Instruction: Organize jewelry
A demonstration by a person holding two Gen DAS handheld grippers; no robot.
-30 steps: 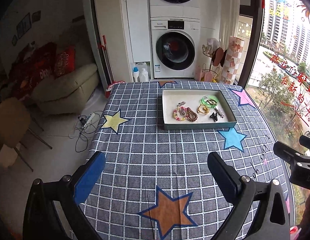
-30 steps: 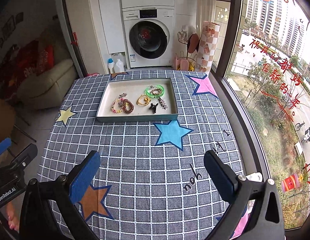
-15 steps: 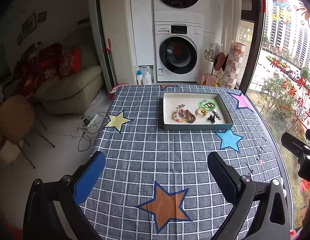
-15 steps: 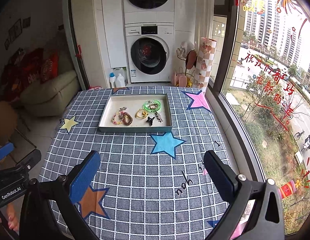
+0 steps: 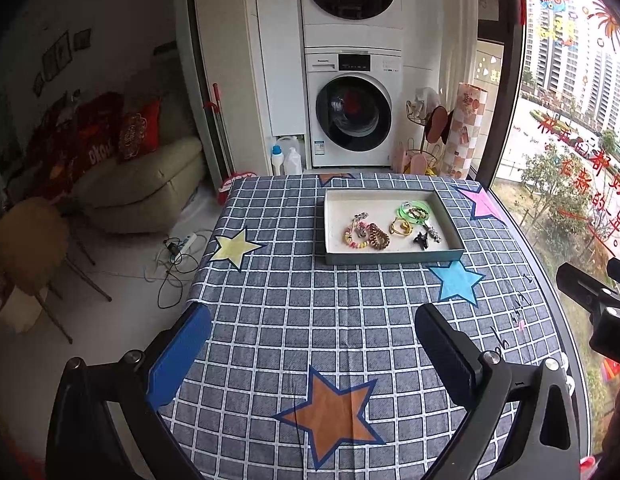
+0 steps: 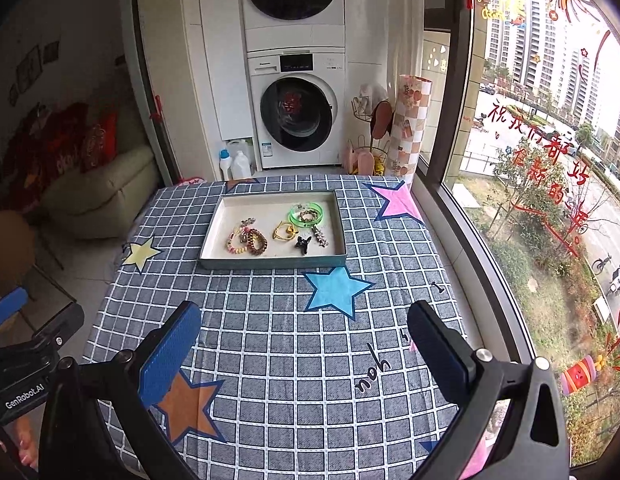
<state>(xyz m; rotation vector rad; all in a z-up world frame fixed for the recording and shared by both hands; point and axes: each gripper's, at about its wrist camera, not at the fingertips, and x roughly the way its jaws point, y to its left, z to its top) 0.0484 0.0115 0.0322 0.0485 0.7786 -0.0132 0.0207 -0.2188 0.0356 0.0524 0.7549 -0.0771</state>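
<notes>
Seemingly nothing is sorted yet. Through the left wrist view, my left gripper (image 5: 311, 354) hangs with its fingers spread wide, pinching nothing, above the checked tablecloth (image 5: 294, 312). Well ahead sits the tray (image 5: 393, 257), holding all the jewelry: a beaded bracelet (image 5: 354, 236), a green bangle (image 5: 414, 212), a black clip (image 5: 421, 239), loosely jumbled.

Through the right wrist view, my right gripper (image 6: 304, 344) is likewise spread and empty, well short of that tray (image 6: 270, 262). I judge the whole job remains: every piece still needs arranging.
</notes>
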